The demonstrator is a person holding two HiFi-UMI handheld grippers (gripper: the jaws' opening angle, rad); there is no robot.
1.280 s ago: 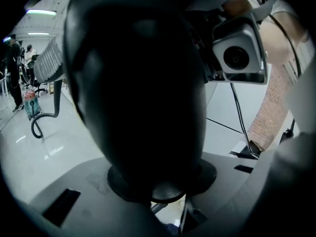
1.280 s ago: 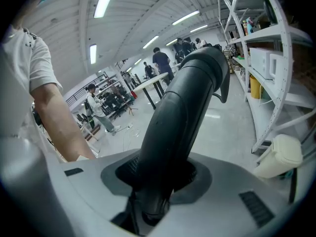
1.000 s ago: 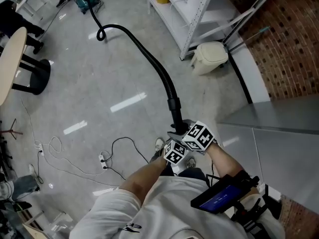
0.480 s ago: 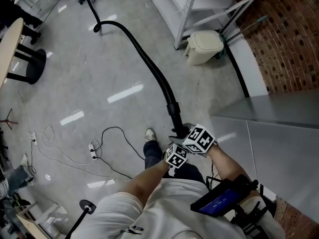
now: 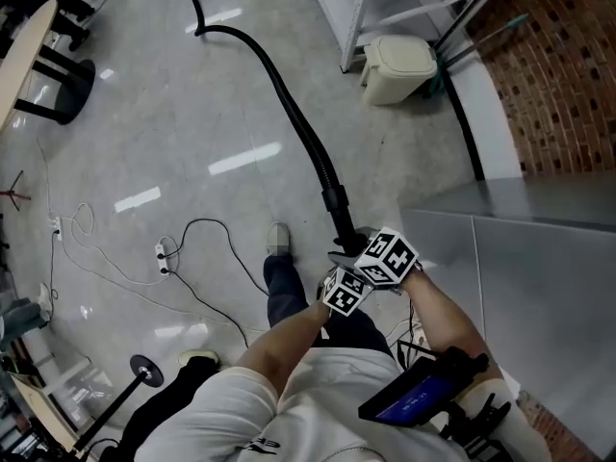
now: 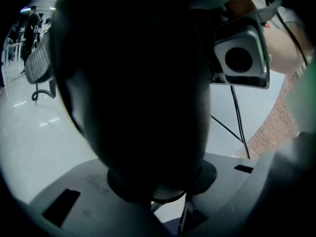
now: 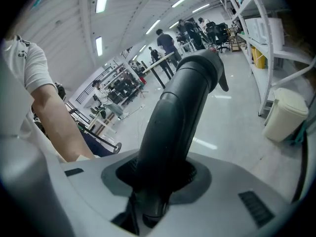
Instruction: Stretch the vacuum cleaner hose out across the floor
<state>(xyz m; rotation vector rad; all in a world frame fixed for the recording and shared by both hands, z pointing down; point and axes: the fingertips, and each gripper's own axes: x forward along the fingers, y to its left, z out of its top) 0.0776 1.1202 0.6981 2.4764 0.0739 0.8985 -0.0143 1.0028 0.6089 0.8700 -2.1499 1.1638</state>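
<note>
The black vacuum hose (image 5: 287,101) runs from the top left of the head view across the grey floor to its rigid handle end (image 5: 339,221). Both grippers hold that end just in front of my body. My left gripper (image 5: 339,269) is shut on the handle (image 6: 138,83), whose dark bulk fills the left gripper view. My right gripper (image 5: 360,250) is shut on the same handle (image 7: 180,107) a little higher, and there the black tube rises from between the jaws. The vacuum cleaner itself is out of frame.
A white bin (image 5: 397,68) stands by metal shelving (image 5: 371,3) at the top right, in front of a brick wall (image 5: 563,75). A grey raised panel (image 5: 525,268) lies at the right. A power strip with thin cables (image 5: 162,252) sits at the left, and a round stand base (image 5: 145,369) lies lower down.
Both grippers have drawn the handle back together as I stepped backward. The hose lies straighter and its loop has slid to the top edge. The vacuum cleaner has left the view.
</note>
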